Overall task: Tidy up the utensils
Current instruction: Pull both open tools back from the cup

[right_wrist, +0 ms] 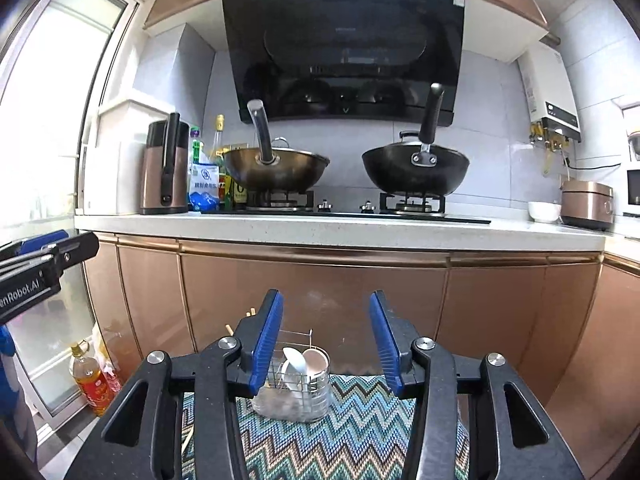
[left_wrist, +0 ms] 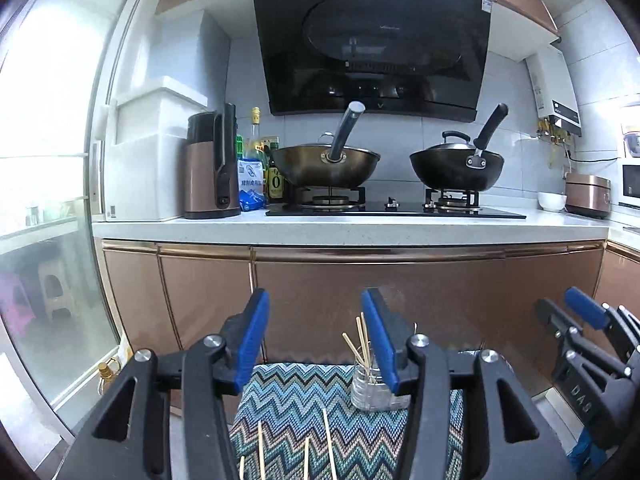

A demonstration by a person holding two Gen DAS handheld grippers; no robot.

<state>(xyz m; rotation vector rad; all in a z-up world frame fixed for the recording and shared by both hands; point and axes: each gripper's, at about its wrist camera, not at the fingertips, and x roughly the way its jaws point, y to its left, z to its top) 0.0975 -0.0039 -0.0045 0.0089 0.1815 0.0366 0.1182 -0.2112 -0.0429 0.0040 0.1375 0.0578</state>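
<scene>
Bamboo sticks (left_wrist: 330, 440) lie on zigzag-woven cloth (left_wrist: 288, 408) beside glass jar (left_wrist: 366, 390).

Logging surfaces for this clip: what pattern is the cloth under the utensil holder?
Zigzag cloth in blue, teal, tan; clearest in right wrist view.

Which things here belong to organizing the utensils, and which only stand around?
For the job:
- loose wooden chopsticks on the zigzag cloth
- wire utensil holder with white spoons

Only around:
- two woks on the stove
- copper kettle
- white bowl

A zigzag mat (left_wrist: 304, 408) carries a jar (left_wrist: 368, 390) at its far edge, a wire rack (right_wrist: 294, 386), and loose sticks (left_wrist: 328, 444) nearer.
</scene>
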